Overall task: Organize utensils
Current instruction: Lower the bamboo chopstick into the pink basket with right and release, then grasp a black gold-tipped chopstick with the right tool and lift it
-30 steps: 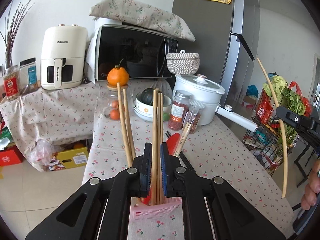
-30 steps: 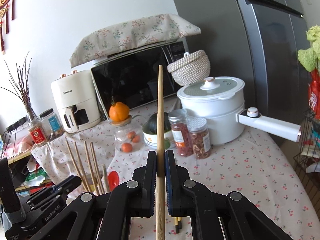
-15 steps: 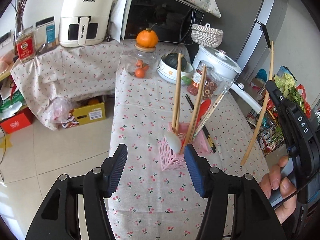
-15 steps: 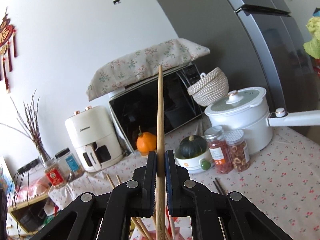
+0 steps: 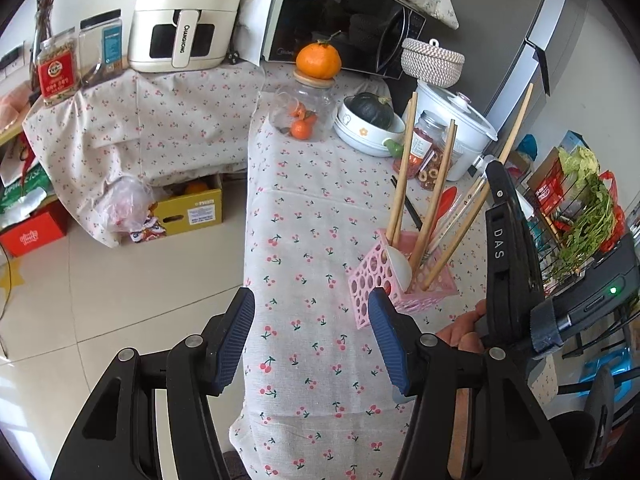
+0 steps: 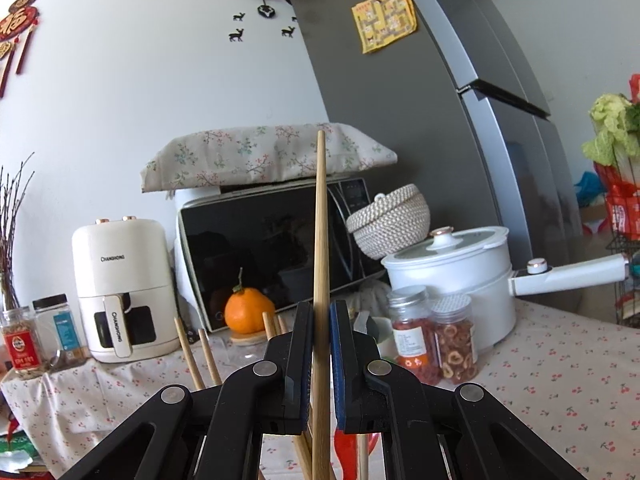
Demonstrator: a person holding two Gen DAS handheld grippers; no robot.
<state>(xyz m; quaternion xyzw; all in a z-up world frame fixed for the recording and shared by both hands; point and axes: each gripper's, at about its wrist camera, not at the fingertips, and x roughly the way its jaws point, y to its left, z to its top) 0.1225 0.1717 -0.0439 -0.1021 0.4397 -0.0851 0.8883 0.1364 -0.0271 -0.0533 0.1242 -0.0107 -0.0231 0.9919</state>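
Note:
A pink perforated utensil holder (image 5: pixel 362 284) stands on the cherry-print tablecloth (image 5: pixel 304 216). It holds several wooden chopsticks (image 5: pixel 403 168), a white spoon (image 5: pixel 398 266) and a red utensil (image 5: pixel 442 208). My left gripper (image 5: pixel 312 336) is open and empty, above the table's near end, left of the holder. My right gripper (image 6: pixel 321 322) is shut on a wooden chopstick (image 6: pixel 320 240), held upright over the holder. In the left wrist view the right gripper's black body (image 5: pixel 508 248) is beside the holder, and that chopstick (image 5: pixel 472 216) slants with its lower end in the holder.
At the table's far end stand a glass jar of oranges (image 5: pixel 304 116), a bowl with a green squash (image 5: pixel 370 120), two snack jars (image 5: pixel 430 156) and a white pot (image 5: pixel 460 128). A microwave (image 5: pixel 340 28) and an air fryer (image 5: pixel 184 20) stand behind. A vegetable rack (image 5: pixel 580 216) is at right.
My left gripper let go of the chopsticks in the holder, opened and pulled back and up. My right gripper moved left, bringing its chopstick's lower end into the holder.

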